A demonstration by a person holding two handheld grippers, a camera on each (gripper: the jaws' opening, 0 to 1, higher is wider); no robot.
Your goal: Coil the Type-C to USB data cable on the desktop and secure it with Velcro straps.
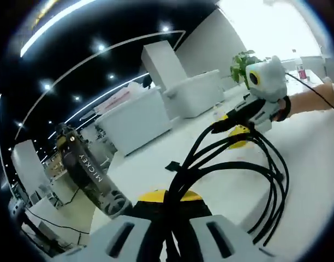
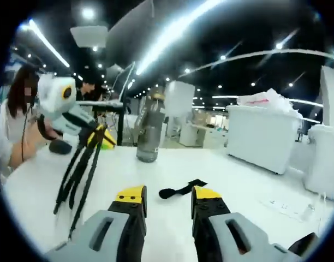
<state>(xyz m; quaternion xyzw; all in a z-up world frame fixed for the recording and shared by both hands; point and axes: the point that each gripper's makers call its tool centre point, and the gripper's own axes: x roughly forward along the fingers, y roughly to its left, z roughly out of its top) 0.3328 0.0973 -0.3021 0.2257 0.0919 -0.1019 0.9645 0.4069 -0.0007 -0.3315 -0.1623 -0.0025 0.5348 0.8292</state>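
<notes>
The left hand-held gripper [image 1: 168, 210] is clenched on the looped black data cable [image 1: 227, 164], lifted above the white counter [image 1: 314, 158]. The right hand-held gripper [image 2: 166, 199] is released, and a black Velcro strap [image 2: 183, 189] lies on the counter just beyond its tips, near a grey water bottle [image 2: 150, 131].

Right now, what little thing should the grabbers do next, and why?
Probably lower the open right gripper onto the Velcro strap and pick it up: the left gripper holds the coiled cable off the desk, and the strap lies loose just ahead.

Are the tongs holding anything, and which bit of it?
Yes. The left tongs pinch the coiled black cable where its loops bunch together. The right tongs are open and hold nothing; a black Velcro strap lies beyond them.
</notes>
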